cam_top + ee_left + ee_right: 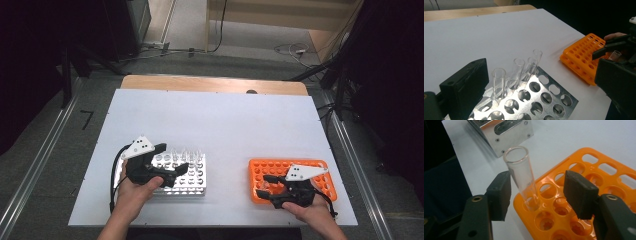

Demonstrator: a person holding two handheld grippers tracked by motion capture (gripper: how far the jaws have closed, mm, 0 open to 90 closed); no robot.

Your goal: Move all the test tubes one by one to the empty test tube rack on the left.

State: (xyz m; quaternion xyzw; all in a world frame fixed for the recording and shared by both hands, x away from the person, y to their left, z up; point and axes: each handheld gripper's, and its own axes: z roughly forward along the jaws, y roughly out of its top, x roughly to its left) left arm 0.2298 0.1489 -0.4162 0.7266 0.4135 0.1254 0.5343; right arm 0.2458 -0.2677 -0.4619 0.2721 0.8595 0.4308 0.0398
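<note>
A steel rack [192,181] [541,100] with round holes holds several upright clear glass tubes [517,72] along its far row [185,151]. My left gripper [172,159] [541,75] hovers open over that rack, its jaws wide apart with the tubes between and beyond them, touching none. An orange plastic rack [305,167] [584,182] lies at the right. One clear glass tube [520,170] stands slightly tilted in its corner hole. My right gripper [264,185] [539,192] is open, one jaw on each side of this tube; the left pad [500,195] is near it, with a gap.
Both racks rest on a white board [210,120] over a wooden table, near its front edge. The other holes of the orange rack hold nothing. Beyond the table are floor, cables [290,49] and dark stands at the sides.
</note>
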